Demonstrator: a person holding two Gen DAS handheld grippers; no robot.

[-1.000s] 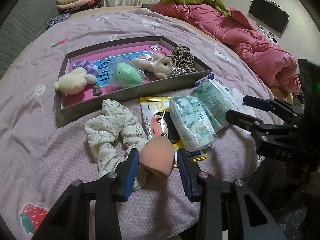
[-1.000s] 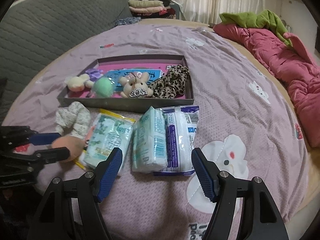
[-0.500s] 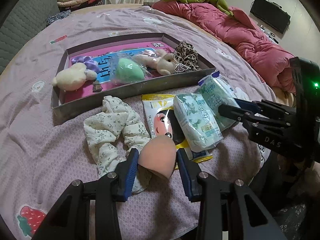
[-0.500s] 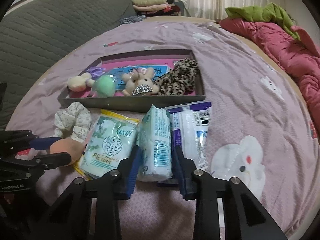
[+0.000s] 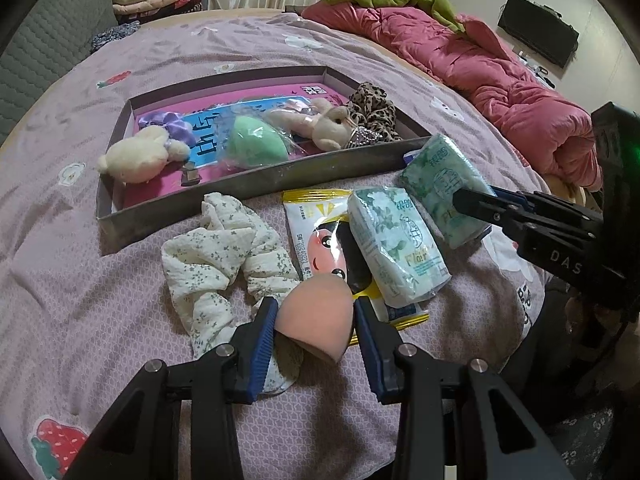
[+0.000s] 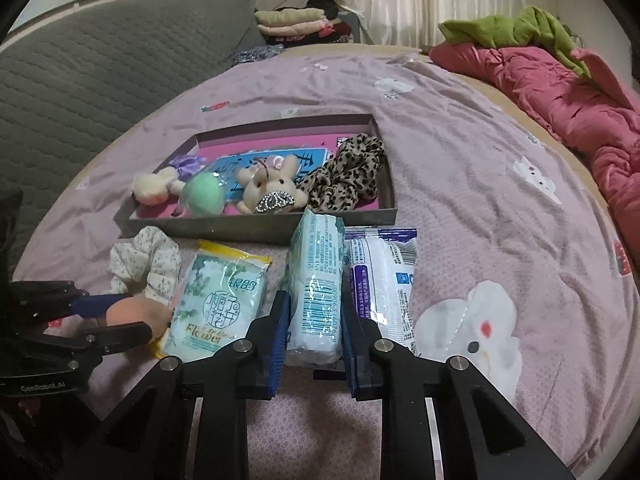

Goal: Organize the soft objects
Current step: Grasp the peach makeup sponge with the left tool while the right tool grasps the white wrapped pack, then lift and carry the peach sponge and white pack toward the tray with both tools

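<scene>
My left gripper [image 5: 315, 320] is shut on a peach makeup sponge [image 5: 316, 318] and holds it just above the bed, over a floral scrunchie [image 5: 224, 256]. My right gripper [image 6: 314, 328] is shut on a pale green tissue pack [image 6: 316, 284] standing on edge; it also shows in the left wrist view [image 5: 444, 184]. A grey tray [image 5: 256, 188] holds two plush bunnies, a green sponge [image 5: 256, 142] and a leopard scrunchie [image 5: 374, 110].
A second tissue pack [image 5: 394, 244] lies on a yellow sachet [image 5: 320, 236]. A white and purple pack [image 6: 382, 280] lies right of my right gripper. A red quilt [image 5: 500, 84] is piled at the right. Folded clothes [image 6: 296, 20] sit at the back.
My right gripper closed from wide open onto the green tissue pack and raised it on edge. My left gripper kept its hold on the sponge and moved slightly forward.
</scene>
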